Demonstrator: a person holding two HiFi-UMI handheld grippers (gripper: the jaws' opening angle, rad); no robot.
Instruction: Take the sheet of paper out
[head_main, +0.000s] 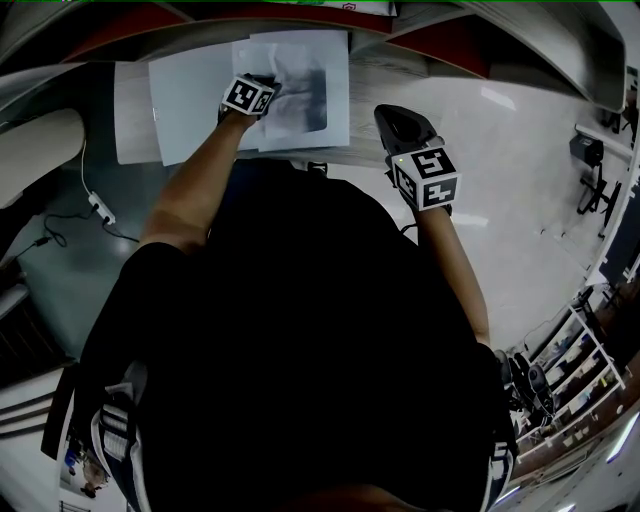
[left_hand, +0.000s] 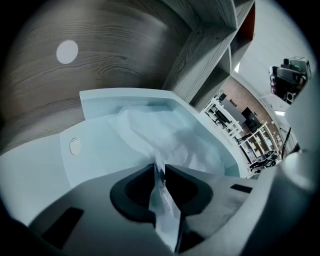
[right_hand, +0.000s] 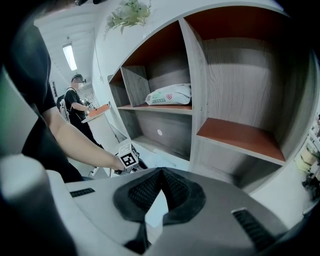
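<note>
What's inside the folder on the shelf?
A crumpled white sheet, with the left gripper shut on a raised fold of it. The sheet covers much of the folder, so anything lying beneath it cannot be seen.

Left gripper (left_hand: 159, 175), fingers (left_hand: 131, 192) tight on crumpled sheet of paper (left_hand: 165, 135) in pale folder (left_hand: 60, 165).

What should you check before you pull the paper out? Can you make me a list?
1. Left gripper pinching the paper: ok.
2. Paper flat: not ok, it is crumpled.
3. Only one sheet pinched: cannot tell.
4. Right gripper holding the folder down: not ok, it is shut, empty and off to the side.
</note>
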